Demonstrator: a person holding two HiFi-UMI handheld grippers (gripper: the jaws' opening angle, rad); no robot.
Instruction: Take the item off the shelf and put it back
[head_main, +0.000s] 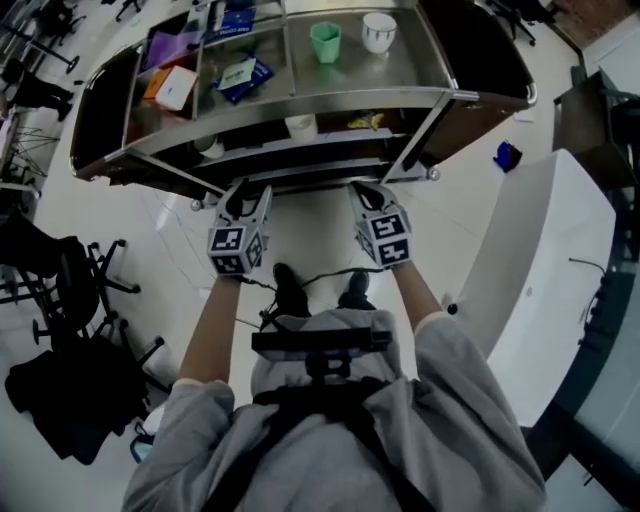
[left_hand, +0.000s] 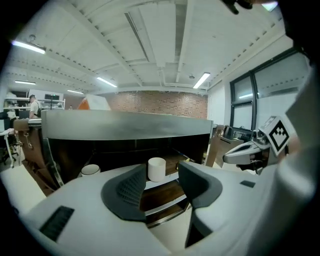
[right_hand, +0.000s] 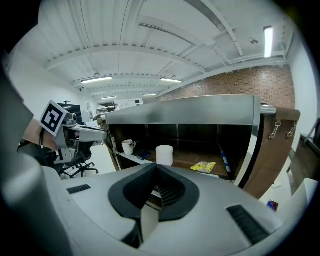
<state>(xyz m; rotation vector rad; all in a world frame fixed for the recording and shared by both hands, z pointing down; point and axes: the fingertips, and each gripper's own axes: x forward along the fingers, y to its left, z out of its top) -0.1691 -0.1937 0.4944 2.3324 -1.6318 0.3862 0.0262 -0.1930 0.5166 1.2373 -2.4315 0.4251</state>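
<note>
A white cup stands on the middle shelf of a steel cart, at its front edge. In the left gripper view this white cup appears far off, framed by the jaws. My left gripper hangs in front of the cart, short of the shelf, jaws partly apart with nothing between them. My right gripper is level beside it, jaws closed together and empty. The right gripper view shows the white cup with a yellow packet to its right.
The cart's top carries a green cup, a white cup and boxes. A mug and a blue item lie on the middle shelf's left. A white table stands right, black chairs left.
</note>
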